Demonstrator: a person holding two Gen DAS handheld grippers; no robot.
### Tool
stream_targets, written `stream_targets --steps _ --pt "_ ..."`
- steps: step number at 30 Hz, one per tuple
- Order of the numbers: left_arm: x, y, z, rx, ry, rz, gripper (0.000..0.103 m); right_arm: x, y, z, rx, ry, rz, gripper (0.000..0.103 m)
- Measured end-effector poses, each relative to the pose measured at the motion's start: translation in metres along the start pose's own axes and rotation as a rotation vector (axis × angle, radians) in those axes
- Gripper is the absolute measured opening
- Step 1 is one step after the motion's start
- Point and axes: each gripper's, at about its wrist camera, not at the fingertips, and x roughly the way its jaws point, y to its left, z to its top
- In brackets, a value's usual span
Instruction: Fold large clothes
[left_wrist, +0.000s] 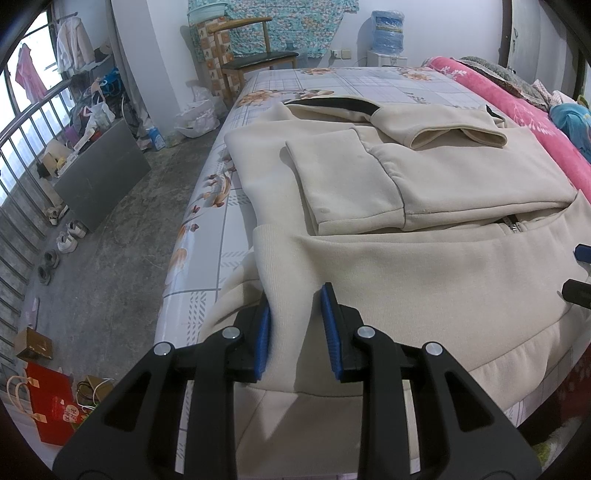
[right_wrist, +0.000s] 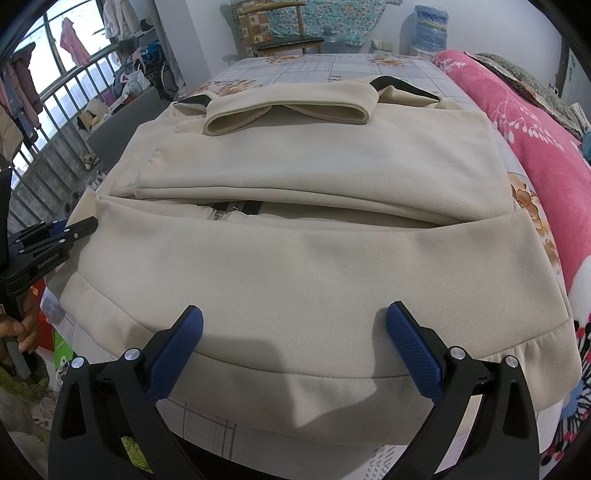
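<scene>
Lying on the bed (right_wrist: 369, 70), the cream jacket (right_wrist: 314, 258) has both sleeves already crossed over its chest. The left gripper (left_wrist: 295, 325) and right gripper (right_wrist: 295, 347) are spread wide, released, straddling the hem. Next, probably: clench the hem and fold it towards the collar.

soft daylight from the left window (left_wrist: 22, 110), fisheye-warped edges

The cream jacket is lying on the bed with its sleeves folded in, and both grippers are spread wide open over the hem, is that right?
Not quite. The cream jacket does lie on the bed with sleeves folded in, but only the right gripper is spread wide. The left wrist view shows the left gripper with its fingers much closer together, a fold at the hem corner between them.
</scene>
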Motion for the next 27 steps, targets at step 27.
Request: stream_targets --steps 27 --pt "-0.001 -0.002 0.0 0.009 -0.002 0.023 0.026 -0.056 -0.08 0.001 0.157 -0.164 0.041 0.097"
